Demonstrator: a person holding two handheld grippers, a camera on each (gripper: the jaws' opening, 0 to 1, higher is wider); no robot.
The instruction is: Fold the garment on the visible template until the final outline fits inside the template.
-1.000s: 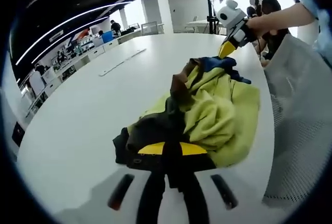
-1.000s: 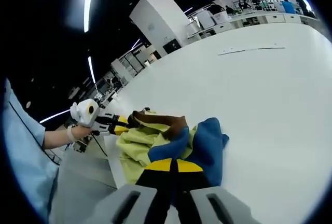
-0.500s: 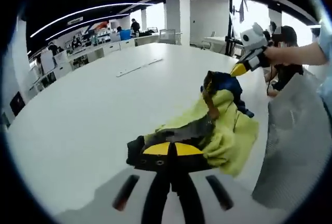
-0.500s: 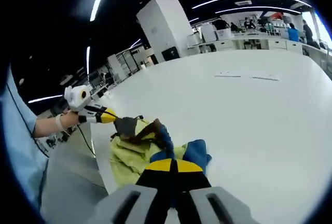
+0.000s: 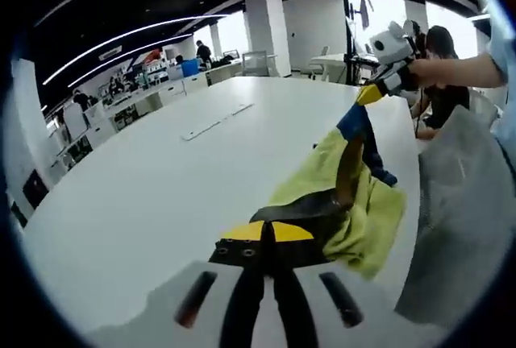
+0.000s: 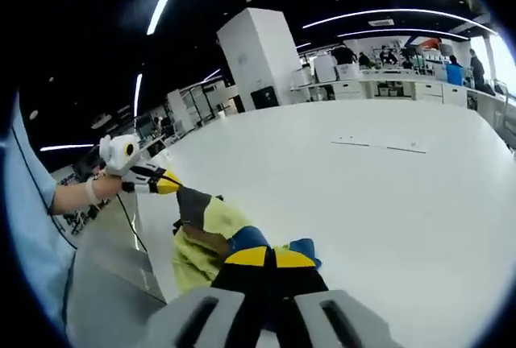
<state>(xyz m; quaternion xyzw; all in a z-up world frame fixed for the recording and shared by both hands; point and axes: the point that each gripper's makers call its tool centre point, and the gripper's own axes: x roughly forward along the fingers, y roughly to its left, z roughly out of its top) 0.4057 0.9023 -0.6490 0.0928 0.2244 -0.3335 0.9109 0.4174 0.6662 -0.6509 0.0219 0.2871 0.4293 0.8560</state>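
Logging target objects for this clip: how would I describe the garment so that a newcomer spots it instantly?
Find the big white table; near its edge, the garment hangs stretched between the left hand-held gripper and the right hand-held gripper. It is the one cloth item there: lime-yellow with dark grey, brown and blue panels.

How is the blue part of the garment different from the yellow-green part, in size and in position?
The blue part is a small patch, while the yellow-green part is much the larger area. The blue part is pinched and raised by the right gripper, while the yellow-green part hangs below and partly rests on the white table. Both are one garment, stretched between the right gripper and the left gripper.
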